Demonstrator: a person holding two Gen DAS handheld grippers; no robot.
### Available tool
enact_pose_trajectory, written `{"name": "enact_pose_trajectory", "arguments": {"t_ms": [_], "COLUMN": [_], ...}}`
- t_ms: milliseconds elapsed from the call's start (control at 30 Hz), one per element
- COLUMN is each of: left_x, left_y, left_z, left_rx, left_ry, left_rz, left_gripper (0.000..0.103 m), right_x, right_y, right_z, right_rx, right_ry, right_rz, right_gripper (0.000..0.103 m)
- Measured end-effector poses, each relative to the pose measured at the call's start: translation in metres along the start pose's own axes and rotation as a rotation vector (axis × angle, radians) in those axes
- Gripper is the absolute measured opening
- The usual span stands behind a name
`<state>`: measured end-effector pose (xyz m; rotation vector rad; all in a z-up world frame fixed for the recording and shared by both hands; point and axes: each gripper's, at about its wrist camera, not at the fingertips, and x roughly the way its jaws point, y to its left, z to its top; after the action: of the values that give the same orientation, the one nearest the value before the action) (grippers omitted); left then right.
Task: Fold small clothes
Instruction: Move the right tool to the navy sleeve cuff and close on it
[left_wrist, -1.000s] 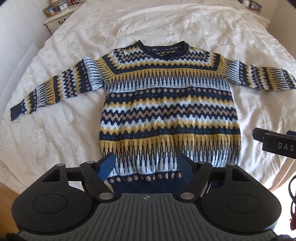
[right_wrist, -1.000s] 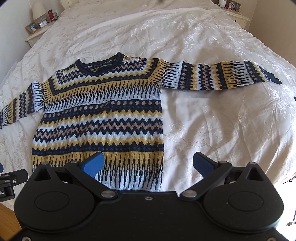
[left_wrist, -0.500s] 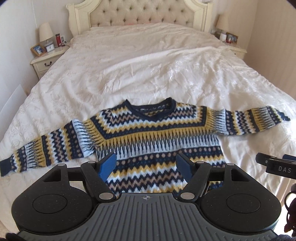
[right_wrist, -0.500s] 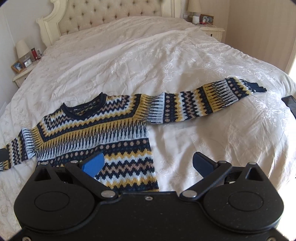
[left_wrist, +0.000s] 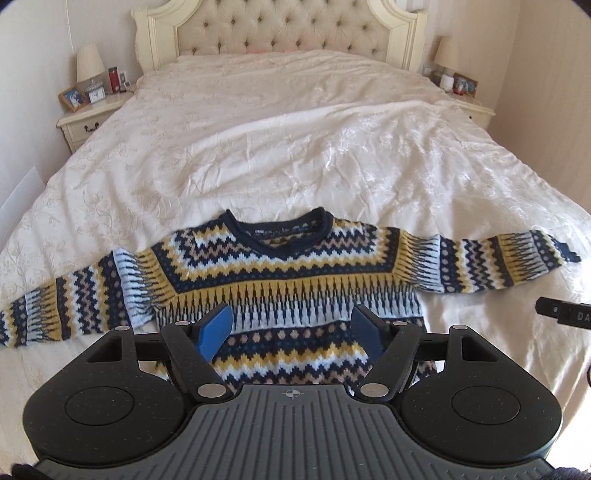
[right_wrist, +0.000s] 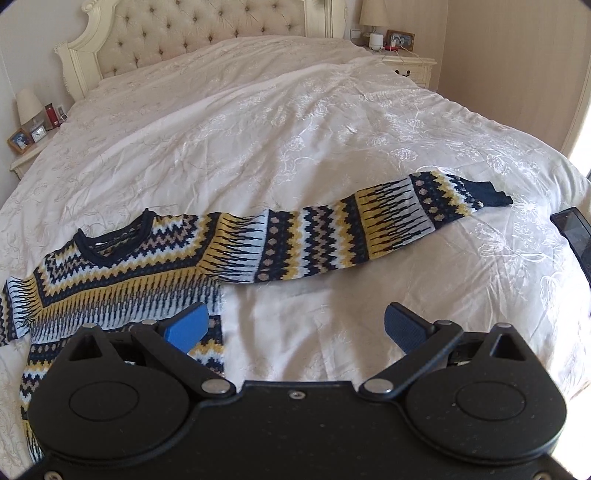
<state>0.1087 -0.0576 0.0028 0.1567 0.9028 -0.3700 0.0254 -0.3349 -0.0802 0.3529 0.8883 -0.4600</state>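
A knitted jumper patterned in navy, mustard, white and beige zigzag bands (left_wrist: 291, 280) is laid flat, front up, on a bed covered with a cream embroidered bedspread (left_wrist: 295, 147), with its navy collar toward the tufted cream headboard (left_wrist: 280, 29) and both sleeves spread sideways. In the left wrist view the jumper fills the middle band of the frame, and the left gripper (left_wrist: 291, 326) is seen at lower centre above the jumper's body, its blue-padded fingers (left_wrist: 216, 328) held wide apart with nothing between them. In the right wrist view the right gripper (right_wrist: 295, 326) is held at lower centre, its fingers (right_wrist: 404, 326) spread wide and empty. One sleeve (right_wrist: 369, 230) is stretched across the middle of that frame toward the right. A dark phone-like slab (right_wrist: 576, 236) is seen at the right edge.
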Motion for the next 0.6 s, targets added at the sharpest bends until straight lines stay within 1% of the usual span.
{"name": "enact_pose_trajectory", "arguments": {"t_ms": [33, 100, 200, 267, 300, 433, 500, 600], "left_x": [0.006, 0.018, 0.035, 0.044, 0.047, 0.057, 0.061, 0.064], "left_y": [-0.002, -0.008, -0.02, -0.029, -0.033, -0.049, -0.056, -0.063], "left_z": [-0.001, -0.002, -0.004, -0.005, -0.005, -0.004, -0.002, 0.001], "left_rx": [-0.013, -0.043, -0.077, -0.083, -0.084, -0.096, -0.11, -0.134], "left_ry": [0.031, 0.085, 0.15, 0.181, 0.192, 0.224, 0.235, 0.247], "left_rz": [-0.008, -0.003, 0.018, 0.034, 0.042, 0.063, 0.075, 0.091], "left_gripper": [0.07, 0.07, 0.07, 0.069, 0.069, 0.069, 0.069, 0.069], "right_x": [0.007, 0.02, 0.041, 0.053, 0.058, 0.078, 0.087, 0.099], "right_y": [-0.01, -0.03, -0.067, -0.09, -0.102, -0.148, -0.168, -0.193], "right_z": [0.005, 0.016, 0.034, 0.045, 0.051, 0.075, 0.089, 0.106], "right_rx": [0.0, 0.006, 0.039, 0.065, 0.081, 0.145, 0.152, 0.133], "right_ry": [0.014, 0.038, 0.062, 0.077, 0.087, 0.111, 0.113, 0.094], "right_rz": [0.001, 0.008, -0.005, -0.009, -0.009, -0.016, -0.035, -0.075], "right_gripper": [0.093, 0.088, 0.086, 0.081, 0.077, 0.071, 0.07, 0.069]}}
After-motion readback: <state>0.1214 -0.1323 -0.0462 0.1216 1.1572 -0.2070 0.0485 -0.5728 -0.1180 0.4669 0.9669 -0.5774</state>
